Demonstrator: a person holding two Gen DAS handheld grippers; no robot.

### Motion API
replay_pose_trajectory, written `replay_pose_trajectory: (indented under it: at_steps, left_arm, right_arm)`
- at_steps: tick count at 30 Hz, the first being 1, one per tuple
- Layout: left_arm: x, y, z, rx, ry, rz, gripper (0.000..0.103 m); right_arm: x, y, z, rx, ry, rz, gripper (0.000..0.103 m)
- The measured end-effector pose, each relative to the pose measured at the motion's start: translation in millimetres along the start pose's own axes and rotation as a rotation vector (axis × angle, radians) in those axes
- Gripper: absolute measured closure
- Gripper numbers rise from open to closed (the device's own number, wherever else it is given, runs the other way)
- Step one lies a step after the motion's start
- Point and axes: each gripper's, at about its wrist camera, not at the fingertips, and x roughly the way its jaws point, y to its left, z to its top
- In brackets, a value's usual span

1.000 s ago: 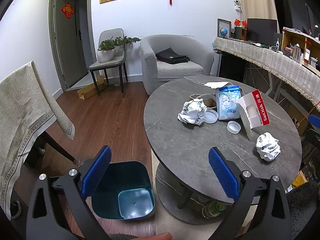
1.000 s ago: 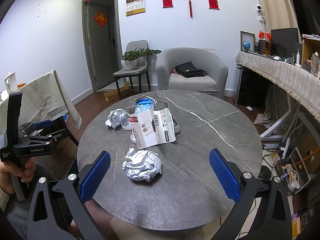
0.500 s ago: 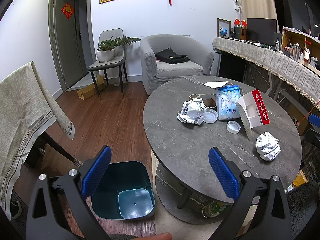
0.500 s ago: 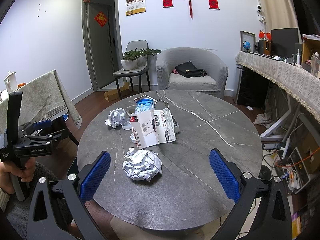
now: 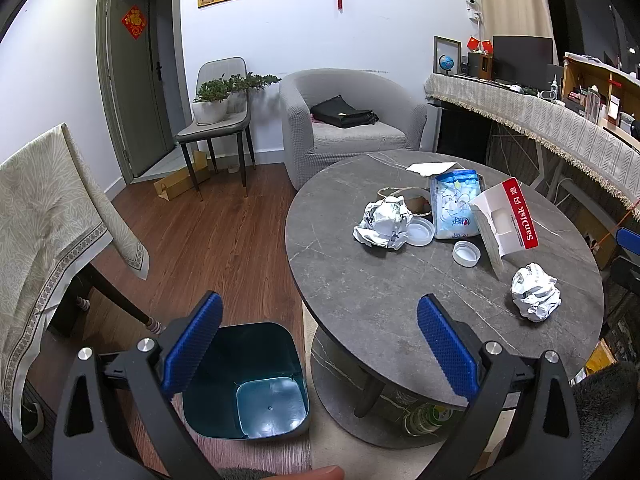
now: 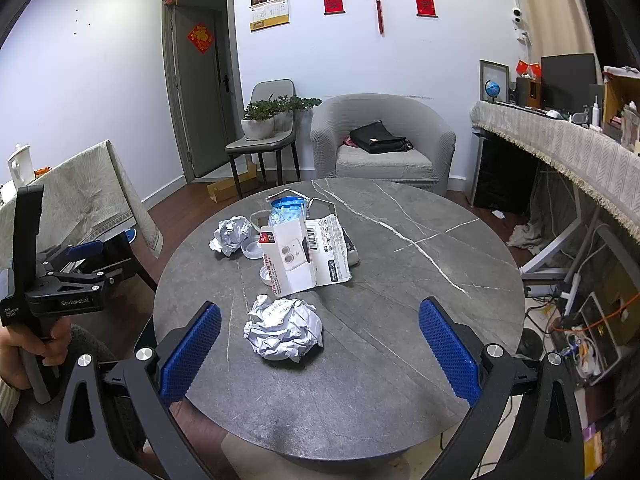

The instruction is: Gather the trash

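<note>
A round grey marble table (image 5: 360,292) (image 6: 400,280) holds trash: two crumpled paper balls (image 5: 383,222) (image 5: 535,297), a blue-white packet (image 5: 455,204), a white SanDisk box (image 5: 505,222) and two white lids (image 5: 466,253) (image 5: 419,231). A teal bin (image 5: 256,380) stands empty on the floor beside the table. My left gripper (image 5: 318,348) is open and empty above the bin and table edge. My right gripper (image 6: 320,350) is open and empty, with the near paper ball (image 6: 283,329) just ahead between its fingers. The box (image 6: 304,254) and far ball (image 6: 232,235) lie beyond.
A cloth-draped table (image 5: 44,216) stands left. A grey armchair (image 5: 344,120) with a black bag and a chair with a plant (image 5: 218,120) are at the back. A cloth-covered desk (image 5: 540,120) runs along the right; cables lie on the floor (image 6: 580,320).
</note>
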Motion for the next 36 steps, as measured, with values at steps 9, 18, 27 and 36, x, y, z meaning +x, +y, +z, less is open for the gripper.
replay_pose_trajectory:
  at_steps: [9, 18, 27, 36]
  left_arm:
    - [0.0, -0.1, 0.0, 0.001, 0.0, 0.001, 0.004]
    - [0.1, -0.2, 0.0, 0.0, 0.001, 0.001, 0.004]
    - [0.1, -0.2, 0.0, 0.002, 0.0, 0.001, 0.004]
    - [0.8, 0.9, -3.2, 0.005, 0.007, -0.008, 0.004]
  right_arm:
    - [0.1, 0.0, 0.4, 0.002, 0.0, 0.001, 0.003]
    - [0.3, 0.2, 0.7, 0.002, 0.002, 0.0, 0.003]
    - [0.9, 2.0, -3.2, -0.018, 0.006, -0.015, 0.003]
    - [5.7, 5.3, -1.2, -0.025, 0.018, -0.007, 0.003]
